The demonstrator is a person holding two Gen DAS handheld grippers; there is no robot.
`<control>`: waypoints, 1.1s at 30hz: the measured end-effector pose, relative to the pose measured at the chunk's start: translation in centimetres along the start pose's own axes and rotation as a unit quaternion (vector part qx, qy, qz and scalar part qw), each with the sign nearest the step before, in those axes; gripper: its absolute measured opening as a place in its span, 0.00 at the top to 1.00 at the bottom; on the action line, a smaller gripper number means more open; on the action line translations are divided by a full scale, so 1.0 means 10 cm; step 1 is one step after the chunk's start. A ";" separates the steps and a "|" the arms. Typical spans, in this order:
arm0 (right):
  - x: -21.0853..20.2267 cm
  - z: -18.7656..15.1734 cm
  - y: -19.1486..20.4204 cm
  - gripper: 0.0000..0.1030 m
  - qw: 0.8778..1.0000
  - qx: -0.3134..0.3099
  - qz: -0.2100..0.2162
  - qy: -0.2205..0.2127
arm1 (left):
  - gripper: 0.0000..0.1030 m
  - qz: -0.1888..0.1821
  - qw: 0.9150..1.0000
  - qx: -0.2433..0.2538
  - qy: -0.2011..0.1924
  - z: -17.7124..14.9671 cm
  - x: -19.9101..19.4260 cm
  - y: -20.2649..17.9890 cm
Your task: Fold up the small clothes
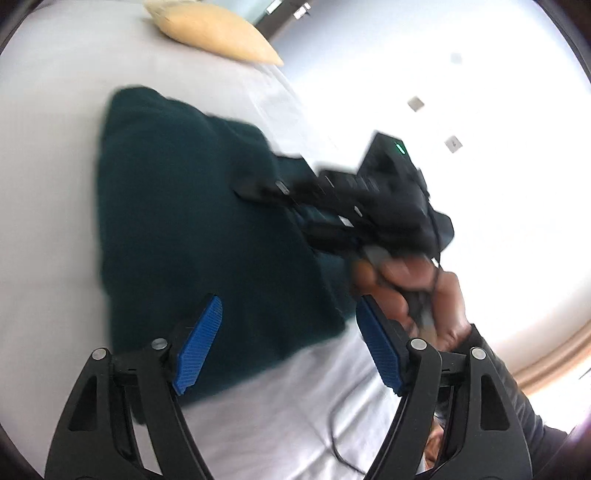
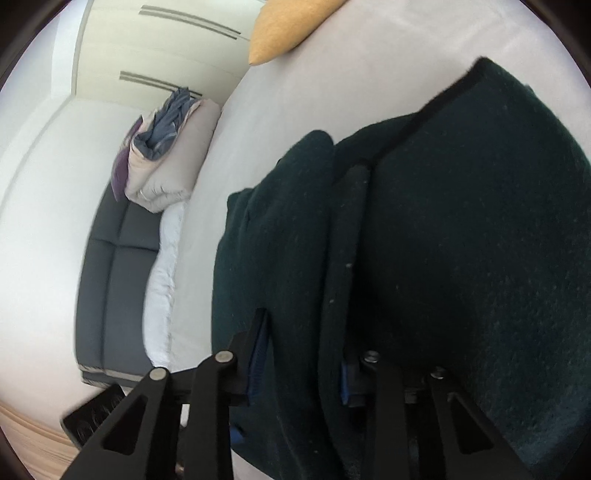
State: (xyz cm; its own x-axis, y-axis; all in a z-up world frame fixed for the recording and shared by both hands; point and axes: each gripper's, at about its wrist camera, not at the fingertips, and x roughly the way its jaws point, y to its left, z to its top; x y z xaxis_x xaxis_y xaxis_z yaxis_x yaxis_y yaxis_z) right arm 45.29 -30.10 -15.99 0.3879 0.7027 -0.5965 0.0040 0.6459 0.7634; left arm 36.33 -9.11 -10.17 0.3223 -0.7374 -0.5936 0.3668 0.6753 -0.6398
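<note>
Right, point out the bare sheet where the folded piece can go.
Bare bed sheet lies left of the dark green garment, up to the yellow pillow. Another strip runs below the garment, before the left gripper. The right side is crowded by the right gripper.

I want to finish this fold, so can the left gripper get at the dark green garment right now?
Probably yes. The left gripper is open just above the dark green garment on the bed, nothing between. The right gripper, farther along, is already clamped on it.

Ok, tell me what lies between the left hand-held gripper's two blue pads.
Dark green garment over white bedsheet, seen through the open left hand-held gripper in the left wrist view.
</note>
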 end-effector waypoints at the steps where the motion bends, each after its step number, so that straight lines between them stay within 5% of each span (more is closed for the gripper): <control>1: 0.00 -0.01 0.03 0.68 1.000 -0.009 -0.008 0.001 | 0.28 0.006 1.000 -0.012 -0.007 0.04 -0.03 0.08; 8: -0.09 -0.01 0.13 0.84 0.997 -0.053 -0.060 -0.023 | 0.28 0.004 1.000 -0.024 -0.012 0.26 0.01 0.30; 25: -0.91 0.25 -0.30 0.85 0.991 -0.043 -0.108 -0.063 | 0.28 0.011 0.999 0.037 -0.007 0.25 -0.05 -0.07; 33: -0.93 0.19 -0.64 0.84 0.990 -0.020 -0.127 -0.061 | 0.28 0.022 0.999 0.034 0.003 0.24 -0.19 -0.01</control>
State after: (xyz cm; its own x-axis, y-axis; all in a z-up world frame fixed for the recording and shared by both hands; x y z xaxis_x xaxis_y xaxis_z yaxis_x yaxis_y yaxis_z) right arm 43.41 -41.39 -14.88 0.4871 0.4764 -0.7320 0.0807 0.8100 0.5809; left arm 37.78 -7.79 -7.81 0.3346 -0.7067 -0.6235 0.4108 0.7048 -0.5784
